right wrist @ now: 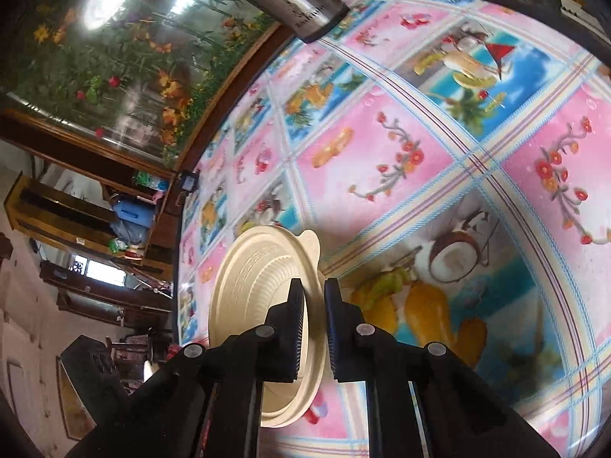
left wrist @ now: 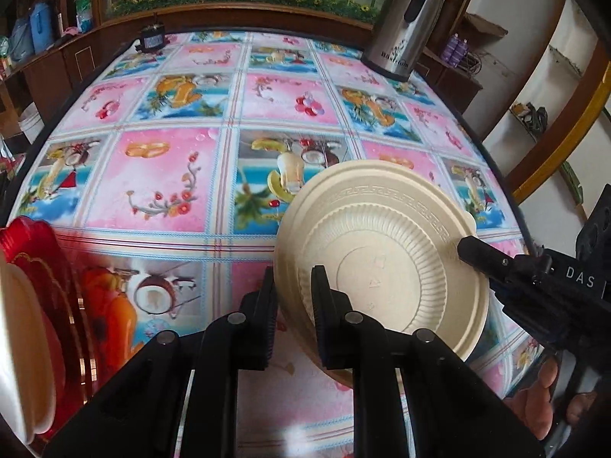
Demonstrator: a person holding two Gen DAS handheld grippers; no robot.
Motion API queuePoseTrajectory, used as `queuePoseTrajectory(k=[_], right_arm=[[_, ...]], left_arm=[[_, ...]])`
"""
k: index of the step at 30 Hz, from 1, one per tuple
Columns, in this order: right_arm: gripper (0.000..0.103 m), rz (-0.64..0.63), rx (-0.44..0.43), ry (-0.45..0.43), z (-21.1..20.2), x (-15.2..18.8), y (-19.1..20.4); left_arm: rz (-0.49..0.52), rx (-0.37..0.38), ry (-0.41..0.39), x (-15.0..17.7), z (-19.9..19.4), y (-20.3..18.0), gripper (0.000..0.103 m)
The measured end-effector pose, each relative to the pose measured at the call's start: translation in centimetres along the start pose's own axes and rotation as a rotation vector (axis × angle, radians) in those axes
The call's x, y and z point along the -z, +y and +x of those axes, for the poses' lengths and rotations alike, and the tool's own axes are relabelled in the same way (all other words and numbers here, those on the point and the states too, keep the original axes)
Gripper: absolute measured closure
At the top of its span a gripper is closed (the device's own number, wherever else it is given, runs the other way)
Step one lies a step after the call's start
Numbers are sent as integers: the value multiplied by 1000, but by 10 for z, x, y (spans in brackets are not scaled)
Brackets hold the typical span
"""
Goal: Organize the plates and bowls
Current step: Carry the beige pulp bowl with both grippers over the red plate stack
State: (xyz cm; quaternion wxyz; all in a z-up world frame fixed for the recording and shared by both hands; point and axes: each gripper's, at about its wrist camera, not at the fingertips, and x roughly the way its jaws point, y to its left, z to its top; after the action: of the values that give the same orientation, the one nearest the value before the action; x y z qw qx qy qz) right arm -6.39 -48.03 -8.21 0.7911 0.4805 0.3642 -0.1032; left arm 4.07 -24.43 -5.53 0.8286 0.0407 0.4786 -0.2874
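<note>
Both grippers hold one cream bowl (left wrist: 382,252) above the table (left wrist: 172,175), tilted. The left gripper (left wrist: 294,305) pinches the bowl's near rim between its jaws; the right gripper (right wrist: 315,324) has its jaws clamped on the opposite rim. A steel flask (left wrist: 404,23) stands at the far edge, and a red tray (left wrist: 34,267) lies at the left.

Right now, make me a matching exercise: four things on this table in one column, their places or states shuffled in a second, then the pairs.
Things:
1. bowl
2. flask
3. red plate
4. left gripper

States:
A. stands upright at the far right corner
B. lies at the near left edge
C. tilted, held by its rim
D. shut on the bowl's near rim

Pairs: 1-C, 2-A, 3-B, 4-D
</note>
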Motion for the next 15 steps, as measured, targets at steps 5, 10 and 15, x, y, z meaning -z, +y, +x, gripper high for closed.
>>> queuePoseTrajectory(k=[5, 10, 15], right_arm=[[93, -65, -50, -37, -20, 8, 33], [93, -144, -127, -44, -31, 22, 77], [93, -240, -218, -7, -28, 45, 130]], left_arm=[[-26, 9, -86, -1, -45, 16, 89], [-52, -35, -198, 6, -102, 48, 88], [-96, -110, -262, 21, -140, 89, 88]])
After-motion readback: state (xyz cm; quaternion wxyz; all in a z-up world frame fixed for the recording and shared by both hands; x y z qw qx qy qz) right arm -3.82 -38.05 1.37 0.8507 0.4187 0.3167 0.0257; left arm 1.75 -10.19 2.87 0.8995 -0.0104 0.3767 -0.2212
